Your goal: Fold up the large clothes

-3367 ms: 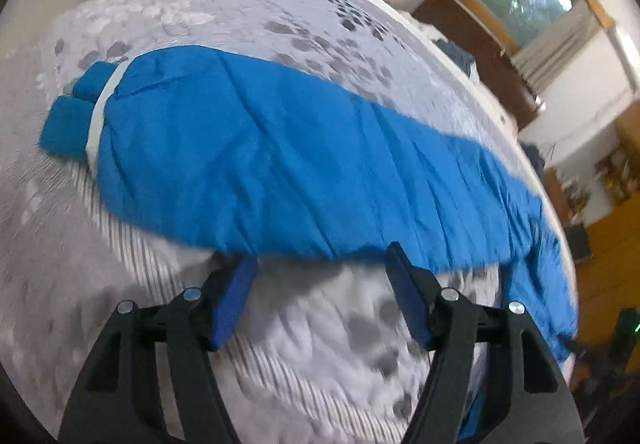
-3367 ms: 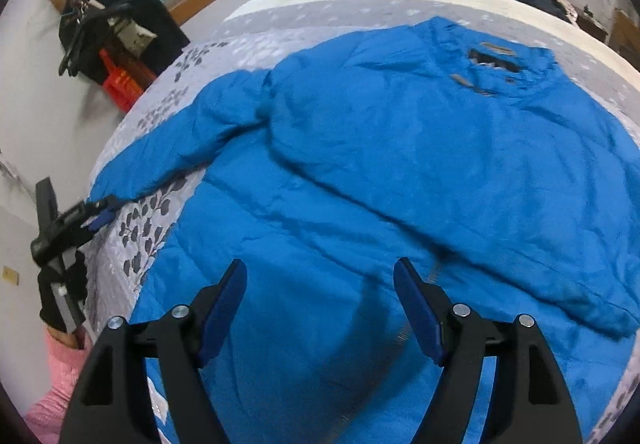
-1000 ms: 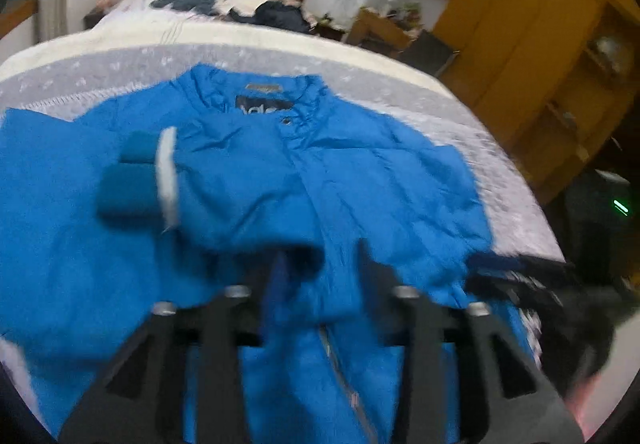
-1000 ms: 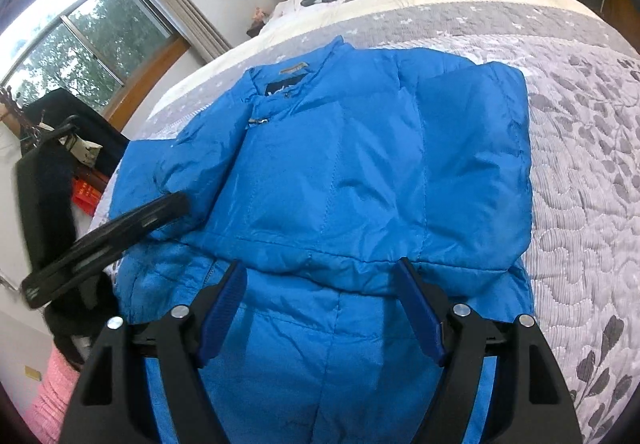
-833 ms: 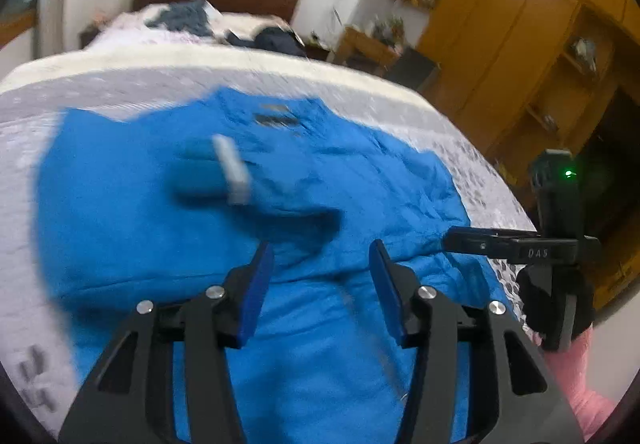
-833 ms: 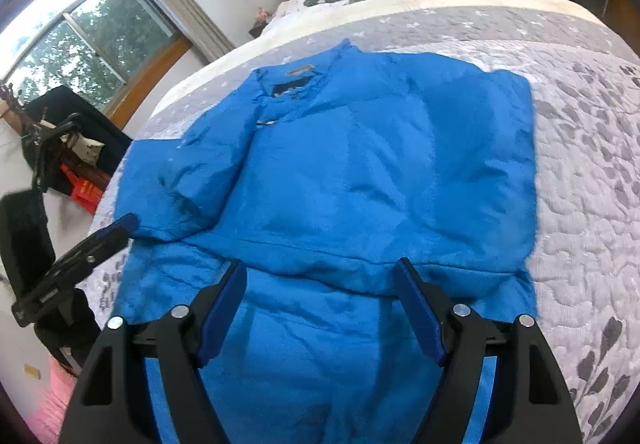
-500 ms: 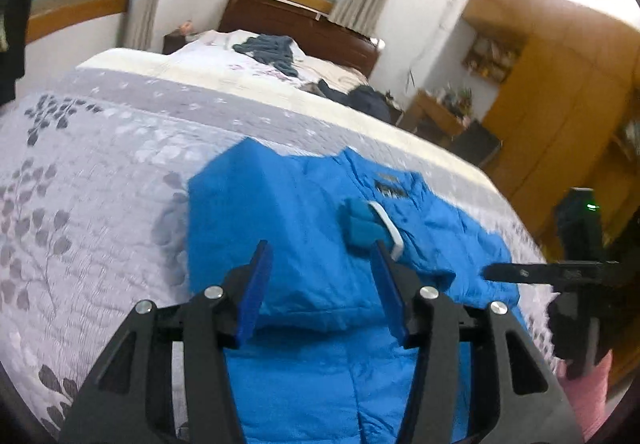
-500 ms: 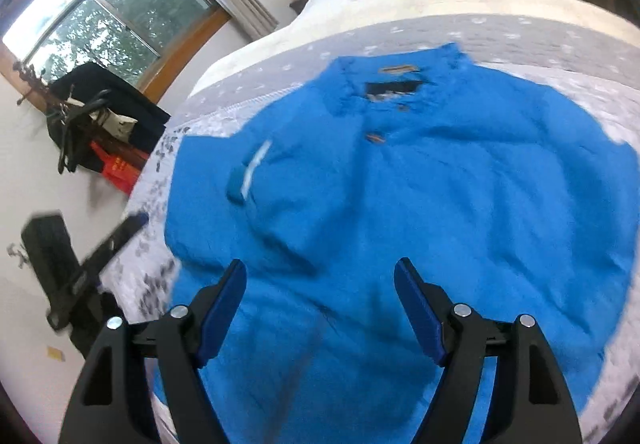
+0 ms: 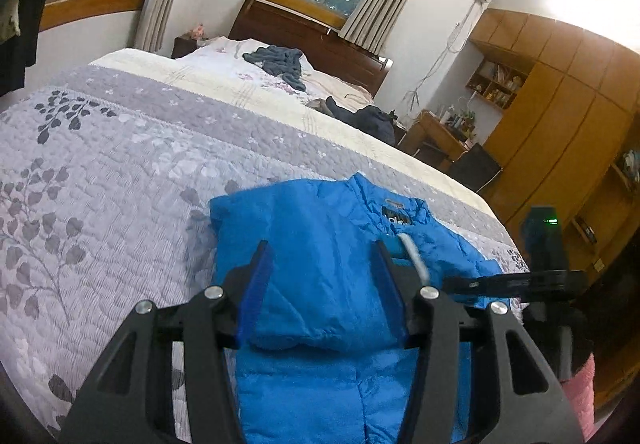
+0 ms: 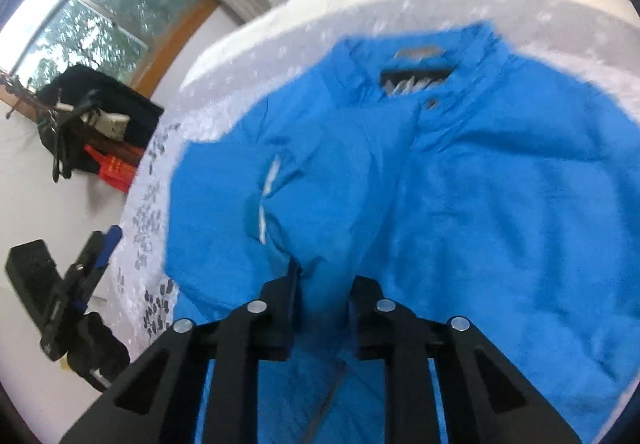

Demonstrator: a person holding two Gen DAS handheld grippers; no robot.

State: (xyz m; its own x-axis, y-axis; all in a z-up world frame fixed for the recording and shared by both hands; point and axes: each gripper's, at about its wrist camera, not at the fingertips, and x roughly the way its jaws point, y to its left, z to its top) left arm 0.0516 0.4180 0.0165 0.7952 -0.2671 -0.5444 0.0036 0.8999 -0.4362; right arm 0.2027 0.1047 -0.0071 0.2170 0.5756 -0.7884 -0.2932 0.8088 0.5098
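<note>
Blue jacket [image 9: 320, 264] lies flat on the quilted bed [image 9: 100, 204], lower centre of both views. Since half a second ago the right gripper [image 10: 322, 284] has narrowed from wide to nearly closed, jaws pinching a fold of jacket fabric at the sleeve lying across the chest (blurred; grip looks real). Left gripper [image 9: 320, 288] stays wide, holding nothing, raised over the folded-in left side. Judgement: both sleeves in; lengthwise fold comes next. No containers in view.
</note>
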